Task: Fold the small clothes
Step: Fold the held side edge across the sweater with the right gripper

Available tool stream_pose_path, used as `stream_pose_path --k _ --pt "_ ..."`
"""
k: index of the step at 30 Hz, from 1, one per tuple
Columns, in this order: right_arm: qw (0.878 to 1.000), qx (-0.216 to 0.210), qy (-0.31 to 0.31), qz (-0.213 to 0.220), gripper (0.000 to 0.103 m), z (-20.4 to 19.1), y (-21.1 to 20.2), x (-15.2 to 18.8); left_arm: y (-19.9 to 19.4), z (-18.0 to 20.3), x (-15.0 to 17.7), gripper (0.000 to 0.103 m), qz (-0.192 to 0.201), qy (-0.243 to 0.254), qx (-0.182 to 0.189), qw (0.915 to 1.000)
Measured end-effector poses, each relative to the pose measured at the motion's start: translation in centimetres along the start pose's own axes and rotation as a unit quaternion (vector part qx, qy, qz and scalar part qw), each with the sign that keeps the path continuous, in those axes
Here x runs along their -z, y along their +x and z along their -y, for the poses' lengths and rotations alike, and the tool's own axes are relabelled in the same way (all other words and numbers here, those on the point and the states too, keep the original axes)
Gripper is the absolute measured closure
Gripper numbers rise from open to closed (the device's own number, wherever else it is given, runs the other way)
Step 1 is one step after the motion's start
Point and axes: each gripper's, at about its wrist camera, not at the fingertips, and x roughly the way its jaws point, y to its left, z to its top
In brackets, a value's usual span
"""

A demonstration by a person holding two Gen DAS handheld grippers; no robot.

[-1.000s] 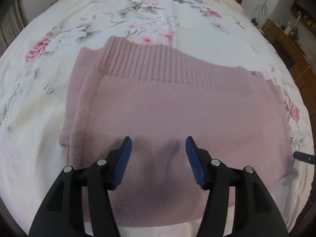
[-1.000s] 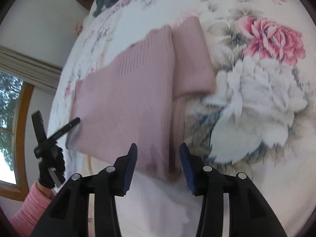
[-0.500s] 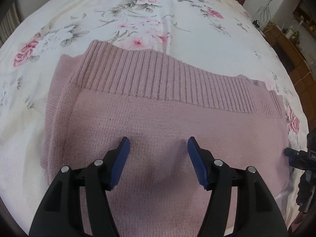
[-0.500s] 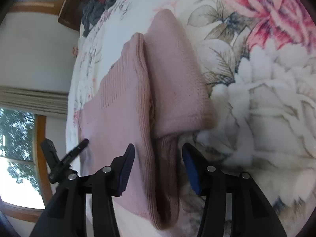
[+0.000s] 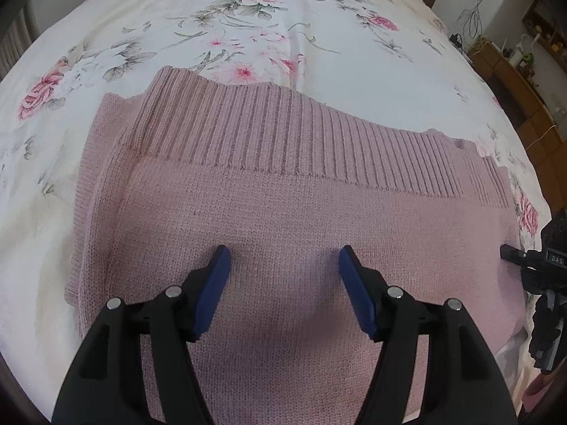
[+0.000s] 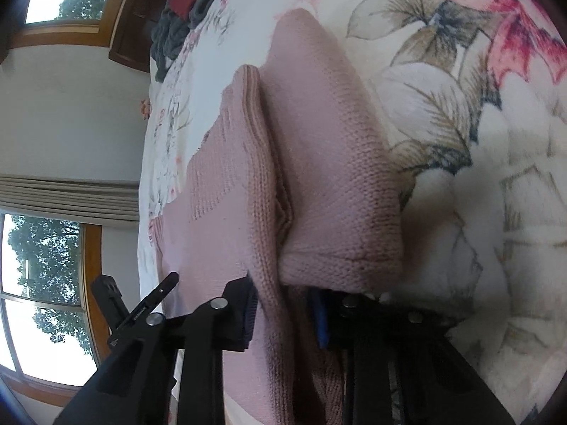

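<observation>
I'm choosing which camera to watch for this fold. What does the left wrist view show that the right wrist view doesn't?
Only the left wrist view: the open left gripper over the pink sweater's flat top, its ribbed band, and a wooden cabinet.

Only the right wrist view: the right gripper, its fingers astride the sweater's folded side edge, a sleeve, and windows.

Both: the sweater, floral bedsheet, and dark clothes pile.

left above sweater [image 5: 301, 219], right low, edge-on
</observation>
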Motion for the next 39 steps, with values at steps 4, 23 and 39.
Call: stream_pose_path --k 4,23,39 --pt "1.000 0.008 -0.002 0.000 0.077 0.0 0.0 0.2 0.2 0.0 0.0 0.039 0.000 0.002 0.000 1.0000" --pt "0.965 0.150 -0.214 -0.001 0.082 -19.5 3.4 1.7 -6.9 -3.6 0.5 0.040 0.037 -0.049 0.057 0.9965" --pt "0.957 0.158 -0.219 -0.104 0.058 -22.5 13.4 4.1 -7.1 -6.3 0.3 0.040 0.032 -0.099 0.100 0.9895"
